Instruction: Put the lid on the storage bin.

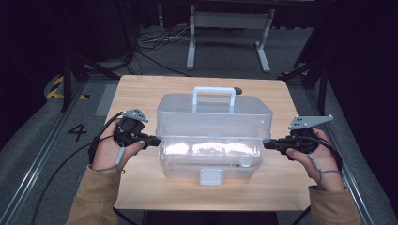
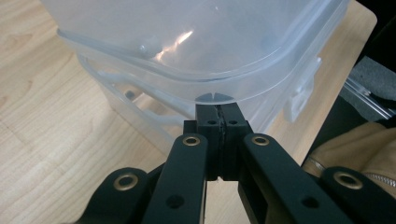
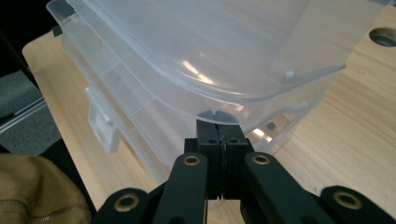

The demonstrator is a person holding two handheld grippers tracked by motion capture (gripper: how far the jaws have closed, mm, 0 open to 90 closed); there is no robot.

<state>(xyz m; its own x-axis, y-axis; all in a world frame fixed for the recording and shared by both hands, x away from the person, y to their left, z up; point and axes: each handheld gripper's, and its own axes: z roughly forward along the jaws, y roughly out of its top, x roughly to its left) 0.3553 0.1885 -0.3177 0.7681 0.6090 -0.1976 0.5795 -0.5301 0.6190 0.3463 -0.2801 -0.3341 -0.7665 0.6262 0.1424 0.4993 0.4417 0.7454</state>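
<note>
A wooden table (image 1: pixel 141 93) carries a big see-through plastic storage box (image 1: pixel 211 157). The box sits in the middle of the table, a bit closer to the near edge than to the far edge. Its clear lid (image 1: pixel 213 115) is tipped up at the front, so a gap shows between the lid and the bottom part. A pale carry handle (image 1: pixel 214 97) stands on top of the lid, toward the far edge. A small white latch (image 1: pixel 210 176) hangs at the front of the box, near the table's near edge.

The left gripper (image 1: pixel 156 140) comes in from the left edge of the table. Its tip sits right under the lid's rim at the left end of the box. In the left gripper view the two black jaws are pressed together with nothing between them, and their tip touches the underside of the lid rim (image 2: pixel 212 95).

The right gripper (image 1: pixel 266 145) comes in from the right edge and does the same at the right end of the box. Its jaws are pressed together too, tucked under the lid rim (image 3: pixel 217 114).

A round hole (image 1: pixel 238 90) sits in the table just behind the box, near the far edge. Beyond the table, black cables (image 1: pixel 155 44) and a grey metal stand (image 1: pixel 230 33) are on the floor.
</note>
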